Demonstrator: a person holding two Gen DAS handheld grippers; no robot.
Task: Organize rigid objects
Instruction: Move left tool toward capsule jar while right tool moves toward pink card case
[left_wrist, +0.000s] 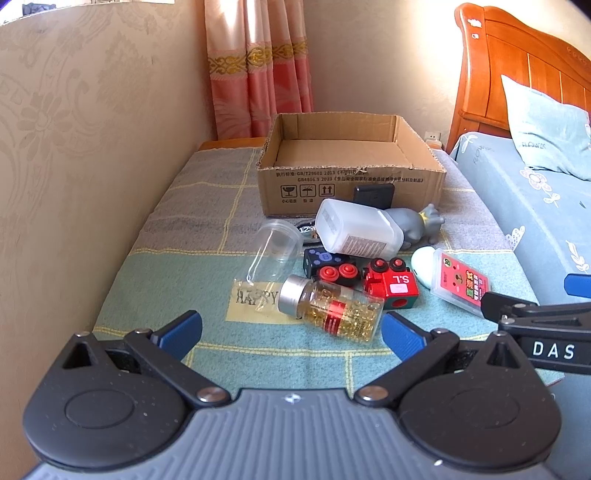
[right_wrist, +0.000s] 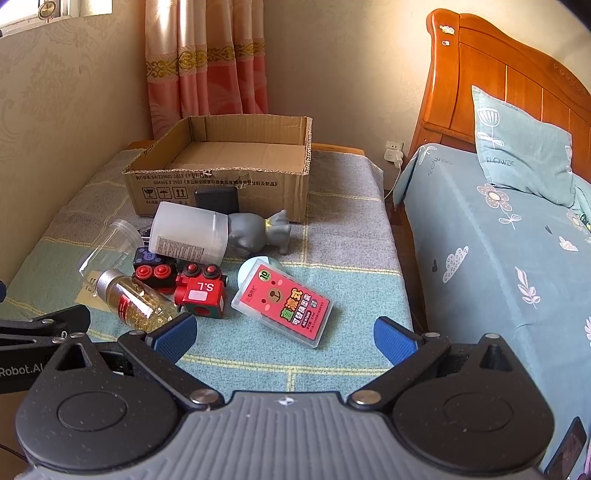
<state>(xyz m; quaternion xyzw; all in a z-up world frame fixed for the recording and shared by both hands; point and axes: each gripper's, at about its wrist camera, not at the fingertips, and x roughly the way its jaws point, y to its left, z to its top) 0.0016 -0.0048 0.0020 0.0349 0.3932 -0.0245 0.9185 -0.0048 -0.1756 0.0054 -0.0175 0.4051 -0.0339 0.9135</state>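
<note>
An open cardboard box (left_wrist: 351, 173) (right_wrist: 221, 192) stands at the back of the cloth-covered table. In front of it lies a pile: a white plastic bottle (left_wrist: 356, 229) (right_wrist: 190, 232), a grey toy animal (left_wrist: 417, 223) (right_wrist: 258, 232), a clear cup (left_wrist: 275, 251) (right_wrist: 107, 245), a glass bottle of gold capsules (left_wrist: 332, 306) (right_wrist: 136, 299), a red toy train (left_wrist: 391, 282) (right_wrist: 201, 290), a black block with red buttons (left_wrist: 332, 266) (right_wrist: 153, 267) and a red-labelled clear case (left_wrist: 460, 282) (right_wrist: 284, 304). My left gripper (left_wrist: 291, 334) is open just short of the capsule bottle. My right gripper (right_wrist: 286, 338) is open just short of the case.
A wall runs along the left of the table (left_wrist: 155, 280). A bed with a blue floral sheet (right_wrist: 498, 258), a pillow (right_wrist: 524, 155) and a wooden headboard (right_wrist: 480, 74) stands on the right. A pink curtain (right_wrist: 203, 55) hangs behind the box. A wall plug (right_wrist: 393, 151) sits by the bed.
</note>
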